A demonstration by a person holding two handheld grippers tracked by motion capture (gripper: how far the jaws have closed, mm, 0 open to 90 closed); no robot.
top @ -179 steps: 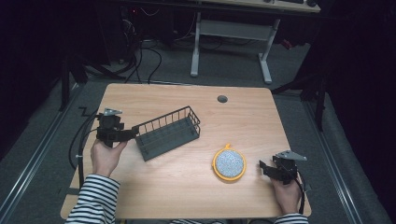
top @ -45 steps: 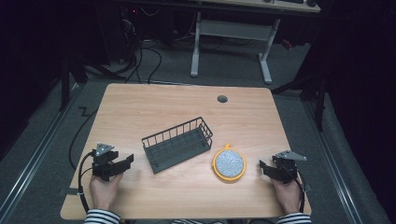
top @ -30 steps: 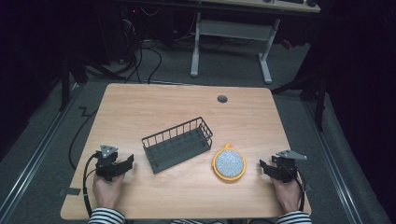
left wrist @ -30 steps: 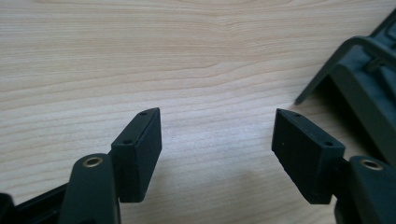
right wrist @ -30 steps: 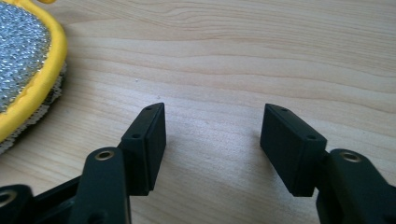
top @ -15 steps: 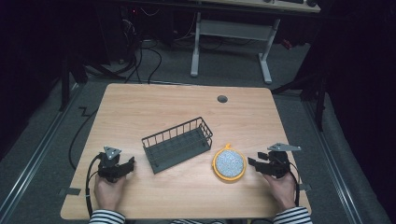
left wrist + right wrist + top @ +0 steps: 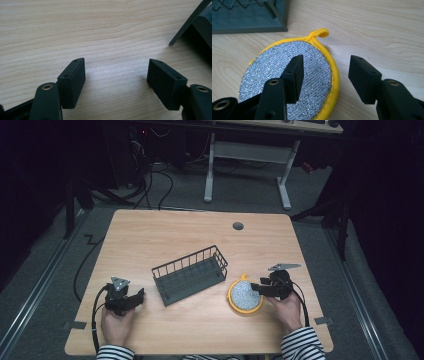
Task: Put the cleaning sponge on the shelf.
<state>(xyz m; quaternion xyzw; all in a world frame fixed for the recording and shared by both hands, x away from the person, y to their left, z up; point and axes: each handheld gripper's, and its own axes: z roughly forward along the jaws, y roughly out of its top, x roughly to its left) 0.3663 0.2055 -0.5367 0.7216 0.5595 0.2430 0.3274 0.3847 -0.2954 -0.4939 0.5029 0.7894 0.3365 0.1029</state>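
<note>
Wooden table [image 7: 150, 235], grey carpet floor [image 7: 45, 245], dark room

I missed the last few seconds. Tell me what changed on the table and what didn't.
The left claw let go of the wire basket, which had shifted toward the table's middle, and drew back to the near left edge, open. The right claw slid left to the yellow-rimmed scrubber, open astride its rim. The scrubber stayed put.
</note>
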